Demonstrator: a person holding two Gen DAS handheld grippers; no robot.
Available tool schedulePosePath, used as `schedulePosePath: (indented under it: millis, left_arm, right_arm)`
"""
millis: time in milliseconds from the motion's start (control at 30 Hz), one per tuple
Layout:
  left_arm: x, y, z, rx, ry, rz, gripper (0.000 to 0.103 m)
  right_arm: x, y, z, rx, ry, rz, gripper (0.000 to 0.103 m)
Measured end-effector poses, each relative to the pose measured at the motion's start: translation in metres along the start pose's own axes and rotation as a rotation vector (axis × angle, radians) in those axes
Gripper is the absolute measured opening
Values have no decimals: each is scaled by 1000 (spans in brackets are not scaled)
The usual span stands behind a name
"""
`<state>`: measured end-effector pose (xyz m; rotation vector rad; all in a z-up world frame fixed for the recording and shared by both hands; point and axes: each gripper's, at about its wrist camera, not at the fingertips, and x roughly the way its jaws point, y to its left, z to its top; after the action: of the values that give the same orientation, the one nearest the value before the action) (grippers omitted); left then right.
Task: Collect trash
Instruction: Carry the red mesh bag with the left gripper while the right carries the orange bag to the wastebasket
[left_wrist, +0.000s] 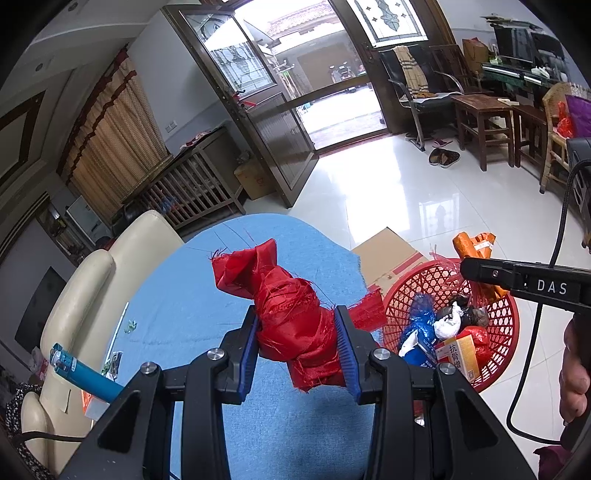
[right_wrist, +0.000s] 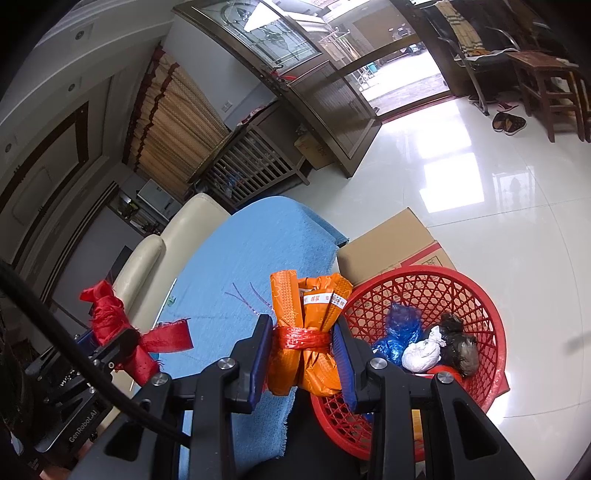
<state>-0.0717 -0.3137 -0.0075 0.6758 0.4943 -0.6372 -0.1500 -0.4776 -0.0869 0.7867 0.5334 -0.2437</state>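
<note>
Your left gripper (left_wrist: 298, 347) clamps a red cloth bundle (left_wrist: 291, 314) over the blue mat (left_wrist: 192, 295). Your right gripper (right_wrist: 302, 354) grasps an orange bundle (right_wrist: 310, 332) tied with red string, just beside the red basket (right_wrist: 480, 302) holding trash, cardboard box (right_wrist: 384, 243) behind.

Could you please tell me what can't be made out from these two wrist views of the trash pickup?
- Red basket: its near rim and floor, hidden by the right gripper in the right wrist view.
- Orange bundle: in the left wrist view, mostly hidden behind the right gripper's finger.
- Red cloth bundle: its underside, hidden between the left gripper pads.
- Yellow box: print too small to read fully, partly buried.
- Blue tube: its near end hidden by the left gripper.
</note>
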Motion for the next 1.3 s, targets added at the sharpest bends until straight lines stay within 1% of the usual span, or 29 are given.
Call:
schedulePosePath:
  millis: [1300]
  left_arm:
    - [-2,-24,9,75,-21,-37,42]
  right_arm:
    - [-10,-18,6,54,-14,-10,35]
